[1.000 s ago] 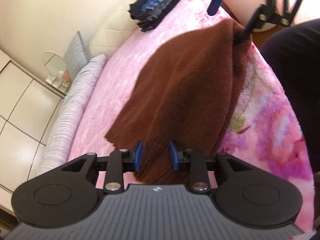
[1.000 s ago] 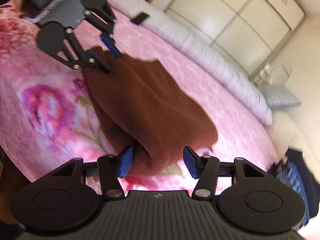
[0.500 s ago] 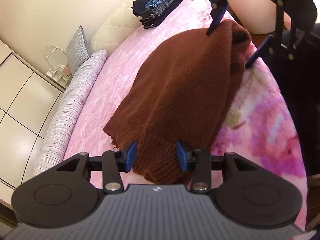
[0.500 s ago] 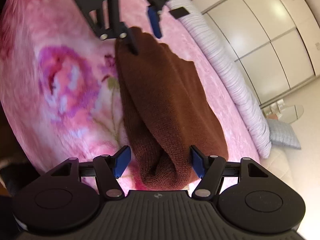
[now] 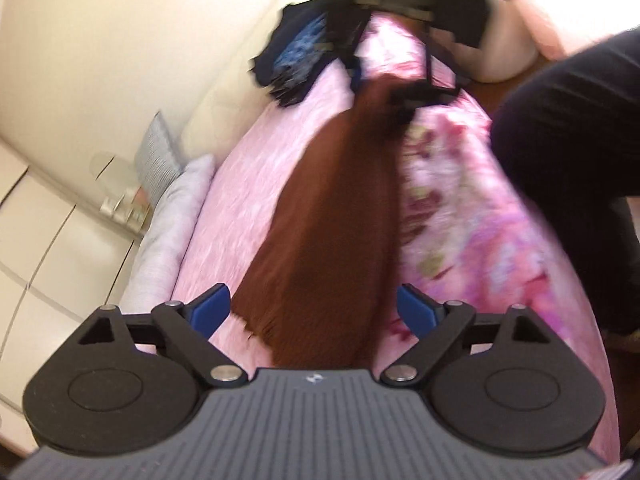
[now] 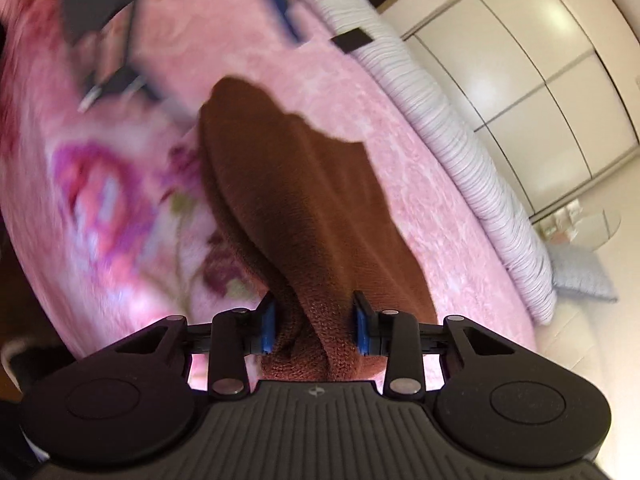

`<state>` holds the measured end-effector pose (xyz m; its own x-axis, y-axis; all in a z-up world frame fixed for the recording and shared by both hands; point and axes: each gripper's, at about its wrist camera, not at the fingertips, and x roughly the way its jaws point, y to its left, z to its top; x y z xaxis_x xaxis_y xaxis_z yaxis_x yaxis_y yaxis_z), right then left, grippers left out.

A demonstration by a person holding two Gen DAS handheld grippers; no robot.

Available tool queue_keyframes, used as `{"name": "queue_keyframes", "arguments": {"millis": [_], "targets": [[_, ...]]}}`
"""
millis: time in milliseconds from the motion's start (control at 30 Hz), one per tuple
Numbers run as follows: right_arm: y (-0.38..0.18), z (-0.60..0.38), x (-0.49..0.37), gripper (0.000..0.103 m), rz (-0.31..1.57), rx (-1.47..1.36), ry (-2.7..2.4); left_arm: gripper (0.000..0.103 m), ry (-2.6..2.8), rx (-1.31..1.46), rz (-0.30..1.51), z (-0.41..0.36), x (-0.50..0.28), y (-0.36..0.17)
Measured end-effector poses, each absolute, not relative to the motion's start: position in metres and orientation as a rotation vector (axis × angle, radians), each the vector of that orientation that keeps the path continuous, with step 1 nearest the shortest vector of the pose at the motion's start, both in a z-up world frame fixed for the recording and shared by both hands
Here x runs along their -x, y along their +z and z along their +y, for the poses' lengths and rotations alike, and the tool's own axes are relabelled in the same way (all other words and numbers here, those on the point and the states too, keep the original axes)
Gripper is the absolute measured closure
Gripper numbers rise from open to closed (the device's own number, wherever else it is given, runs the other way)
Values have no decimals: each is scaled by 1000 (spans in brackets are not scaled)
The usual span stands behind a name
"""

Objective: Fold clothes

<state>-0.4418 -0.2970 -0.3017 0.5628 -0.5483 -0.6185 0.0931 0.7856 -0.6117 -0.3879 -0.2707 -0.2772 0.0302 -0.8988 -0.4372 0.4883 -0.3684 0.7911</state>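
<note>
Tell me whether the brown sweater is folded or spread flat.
Folded lengthwise: the brown sweater lies as a narrow doubled strip on the pink blanket, two stacked layers showing along its edge.

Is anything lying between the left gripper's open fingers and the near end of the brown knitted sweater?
Nothing visible. The left gripper, jaws opening, has the brown knitted sweater directly between its fingers on the pink blanket, pads clear of it.

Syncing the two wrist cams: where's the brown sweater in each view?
Left wrist: the brown sweater runs up the picture's middle, from between the open left gripper toward the right gripper at the top.
Right wrist: brown sweater fills the centre, its near end bunched between the closing right gripper.
Shared landmark: the striped grey bolster along the pink blanket's far edge.
</note>
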Motion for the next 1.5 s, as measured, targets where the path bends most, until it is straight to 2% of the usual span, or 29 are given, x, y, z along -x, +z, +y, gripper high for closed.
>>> {"name": "queue_keyframes", "arguments": {"millis": [133,233,300,400,433,667,833,1000,1167,1333,1400,1500], "targets": [[-279,-308,439,68,867,490,-409,18,-1529,-1289,-549,-292,399,-304],[-274,-308,441,68,863,471,-408,32,-1485,-1320,-553,-311,393,-314],[-276,-307,442,68,870,477,-402,60,-1473,-1342,-510,-323,388,-313],[-283,-301,443,67,882,501,-392,79,-1495,-1361,-439,-335,382,-308],[-288,-297,443,66,886,520,-393,81,-1508,-1359,-414,-337,381,-305],[-329,-270,436,45,949,699,-397,82,-1548,-1341,-336,-343,374,-295],[-352,-266,427,44,989,806,-397,82,-1560,-1342,-318,-345,372,-290],[-362,-273,417,49,1017,851,-389,82,-1565,-1339,-311,-345,370,-291],[-359,-281,414,62,1009,825,-384,81,-1561,-1338,-317,-343,370,-292],[-349,-285,416,68,981,790,-389,72,-1536,-1350,-357,-339,371,-298],[-343,-284,415,69,975,787,-391,59,-1505,-1382,-418,-336,374,-304],[-333,-284,415,70,962,777,-398,58,-1467,-1434,-497,-334,378,-314]]}}
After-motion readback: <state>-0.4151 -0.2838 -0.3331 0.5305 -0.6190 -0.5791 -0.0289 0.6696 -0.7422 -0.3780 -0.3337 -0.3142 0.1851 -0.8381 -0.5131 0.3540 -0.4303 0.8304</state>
